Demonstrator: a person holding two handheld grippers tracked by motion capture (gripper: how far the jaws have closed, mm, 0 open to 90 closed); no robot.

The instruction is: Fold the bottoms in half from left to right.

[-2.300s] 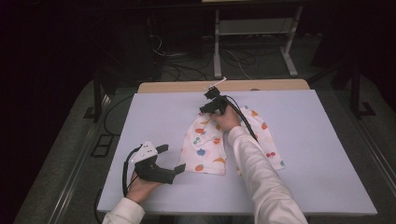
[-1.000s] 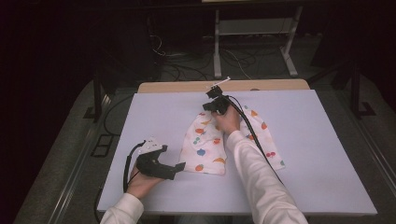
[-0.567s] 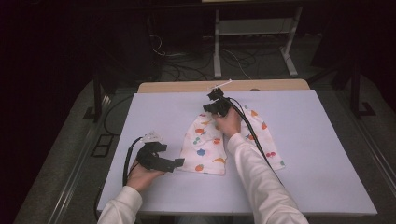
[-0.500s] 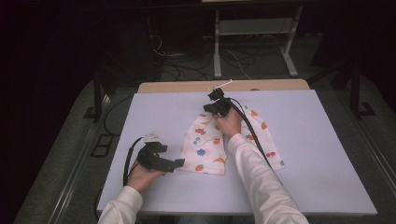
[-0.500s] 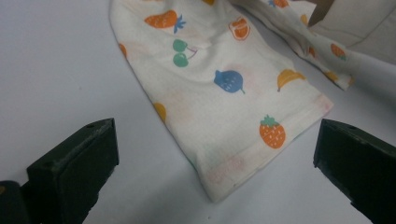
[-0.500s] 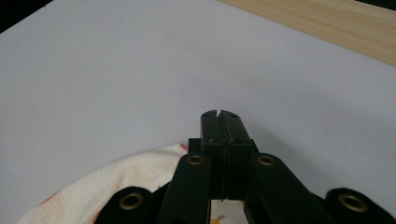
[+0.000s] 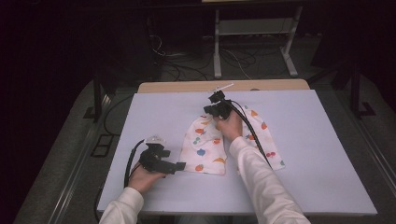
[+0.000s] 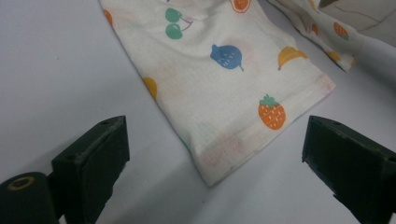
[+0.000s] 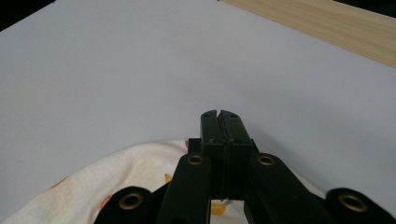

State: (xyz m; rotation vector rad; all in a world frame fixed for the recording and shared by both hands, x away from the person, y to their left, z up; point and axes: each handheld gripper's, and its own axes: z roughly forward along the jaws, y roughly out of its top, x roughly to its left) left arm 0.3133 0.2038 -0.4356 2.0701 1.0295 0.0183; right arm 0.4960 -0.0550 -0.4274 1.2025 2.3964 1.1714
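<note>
My right tongs (image 7: 215, 108) are clamped shut at the far edge of the fruit-print cloth (image 7: 205, 149), which lies on the white bench (image 7: 327, 154). My left tongs (image 7: 180, 165) stand wide, having just been closing a little, the cloth's near corner between the jaws, untouched.

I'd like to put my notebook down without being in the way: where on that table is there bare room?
The pale lavender tabletop is bare to the right of the white fruit-print cloth, and along the far edge by the wooden strip. The far left corner is free too. The middle and near left are crowded by cloth, forearms and both grippers.
</note>
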